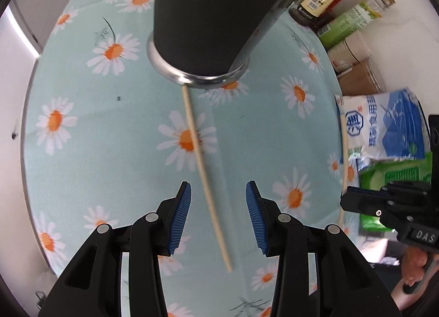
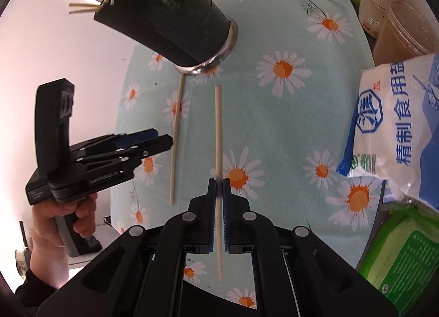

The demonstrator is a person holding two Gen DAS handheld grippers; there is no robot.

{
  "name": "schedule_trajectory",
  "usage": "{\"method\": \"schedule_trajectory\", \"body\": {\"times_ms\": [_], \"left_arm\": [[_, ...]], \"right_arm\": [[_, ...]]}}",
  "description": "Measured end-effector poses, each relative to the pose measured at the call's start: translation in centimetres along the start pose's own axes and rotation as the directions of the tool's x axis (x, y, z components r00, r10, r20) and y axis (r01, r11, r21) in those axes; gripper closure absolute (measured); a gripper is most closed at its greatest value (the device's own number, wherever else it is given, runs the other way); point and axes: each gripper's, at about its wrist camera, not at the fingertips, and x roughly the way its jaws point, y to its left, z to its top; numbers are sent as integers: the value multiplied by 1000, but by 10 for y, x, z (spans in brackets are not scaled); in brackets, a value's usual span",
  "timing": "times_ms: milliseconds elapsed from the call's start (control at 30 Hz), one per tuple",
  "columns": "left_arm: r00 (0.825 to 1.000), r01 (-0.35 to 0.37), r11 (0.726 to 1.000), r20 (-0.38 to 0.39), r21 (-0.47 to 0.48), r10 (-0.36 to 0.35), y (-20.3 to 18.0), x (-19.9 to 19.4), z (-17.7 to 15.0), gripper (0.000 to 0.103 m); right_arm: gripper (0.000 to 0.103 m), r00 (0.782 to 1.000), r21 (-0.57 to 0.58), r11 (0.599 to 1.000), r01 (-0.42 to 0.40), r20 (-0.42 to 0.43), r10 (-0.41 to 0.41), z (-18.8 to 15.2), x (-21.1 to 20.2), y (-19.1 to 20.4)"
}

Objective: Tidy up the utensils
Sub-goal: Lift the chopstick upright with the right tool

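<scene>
- Pale wooden chopstick (image 2: pixel 218 136) clamped between the blue pads of the right gripper (image 2: pixel 218 188), gripped nearer its back end, long front part jutting forward over the daisy cloth (image 2: pixel 288 114).
- Second chopstick (image 1: pixel 204 177) lying flat on the cloth, far tip touching or tucked under the steel rim of the black holder (image 1: pixel 203 15).
- Left gripper (image 1: pixel 218 199) held above that stick with fingers spread wide, stick between them, not yet touched.
- Holder standing at the far side, more sticks (image 2: pixel 90 7) poking from its mouth in the right wrist view.
- Salt bag (image 2: pixel 397 125) and green pack (image 2: pixel 406 256) crowding the right edge, well apart from both sticks.
- Likely very light, stiff, thin and smooth: prone to roll on the cloth and to pivot in a grip taken far from the middle.
- Best hold probably near mid-length, pads square across the stick, closing low against the cloth.
- Off-centre grip on the held stick probably good for tipping it into the holder, though the free end may swing.
- Risk: knocking the holder, since the lying stick touches its base.
</scene>
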Motion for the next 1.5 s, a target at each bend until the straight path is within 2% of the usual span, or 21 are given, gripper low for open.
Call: {"method": "schedule_trajectory", "body": {"times_ms": [67,133,300,467,633,867,1133,1333,1500], "left_arm": [[1000,-31,999,-7,-18,31,-1,5,5,64],[998,-58,998,-20,-24,58,-3,11,9,73],[994,-105,994,-27,-43,104,-6,22,13,82],[987,-157,987,-18,-39,157,-10,24,15,98],[985,-173,984,-3,-48,173,-14,25,14,98],[987,-156,984,24,-86,158,-11,20,3,99],[987,-129,991,95,-34,131,-8,-11,-25,99],[983,-69,998,169,9,66,3,-48,-45,99],[975,-5,999,223,38,-3,11,-70,-53,99]], "right_arm": [[97,1000,-7,1000,-25,8,25,-2,-4,4],[97,999,-18,999,-41,12,41,-1,-7,4],[97,997,-37,997,-74,7,74,-2,-13,2],[97,996,-49,995,-92,-1,92,-5,-6,4],[97,995,-58,993,-99,-10,98,-7,-8,1],[97,996,-91,992,-87,-15,86,-4,-2,10],[97,997,-99,992,-73,-12,72,1,9,29],[97,999,-101,994,-46,18,48,2,11,54],[97,995,-134,990,-44,87,56,3,5,82]]}}
